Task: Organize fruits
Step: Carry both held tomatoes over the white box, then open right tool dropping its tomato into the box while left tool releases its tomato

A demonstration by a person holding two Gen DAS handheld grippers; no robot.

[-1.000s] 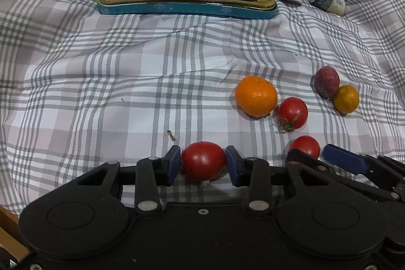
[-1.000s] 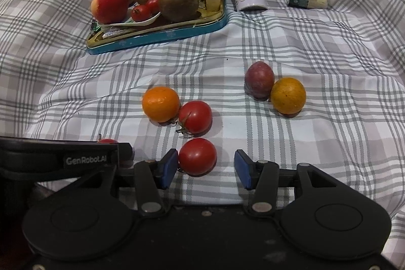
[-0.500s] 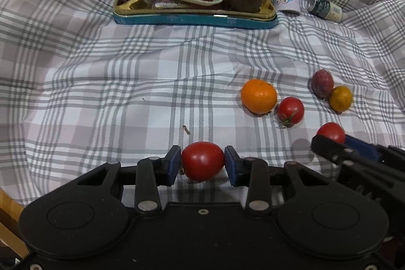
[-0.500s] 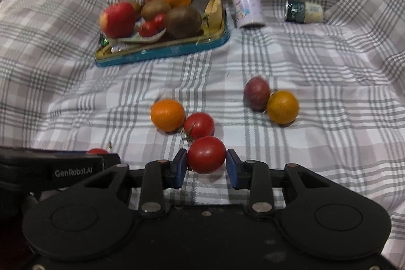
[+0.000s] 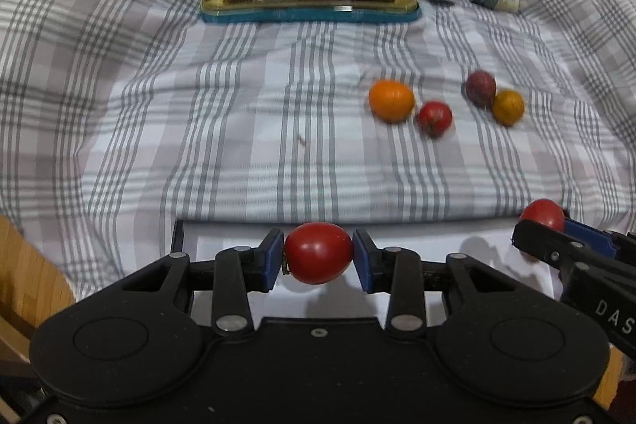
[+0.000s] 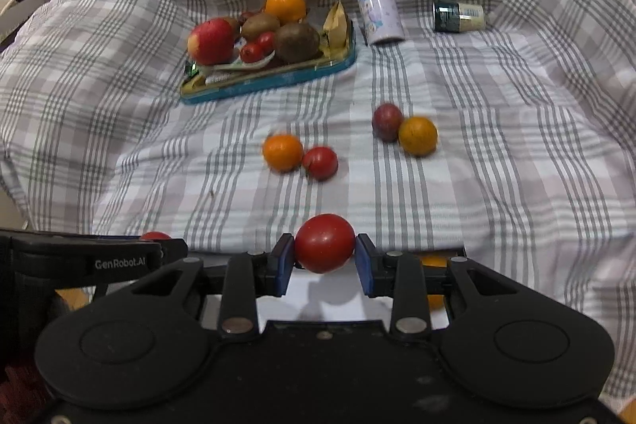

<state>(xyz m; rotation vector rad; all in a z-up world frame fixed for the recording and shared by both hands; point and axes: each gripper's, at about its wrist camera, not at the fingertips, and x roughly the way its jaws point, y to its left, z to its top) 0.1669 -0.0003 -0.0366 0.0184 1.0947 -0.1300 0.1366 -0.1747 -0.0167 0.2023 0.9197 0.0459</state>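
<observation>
Red in both claws: the left gripper (image 5: 318,258) has its blue pads pressed on an oval tomato (image 5: 318,252), and the right gripper (image 6: 324,253) is clamped tight on a rounder tomato (image 6: 324,242). Both are held clear of the checked cloth (image 5: 198,106), over a white surface at its near edge. From the left camera the right claw shows at the right edge, its tomato (image 5: 543,214) peeking above the fingers.

Out on the cloth, an orange (image 6: 282,152) lies touching a third tomato (image 6: 320,163). Near them to the right, a dark plum (image 6: 387,121) sits against a small yellow-orange fruit (image 6: 417,135).

At the back, a blue-rimmed tray (image 6: 278,79) is piled with an apple (image 6: 211,41), kiwis, small tomatoes and another orange. A pale lilac bottle (image 6: 377,6) stands just beside it, and a little jar (image 6: 458,16) lies on its side further right.
</observation>
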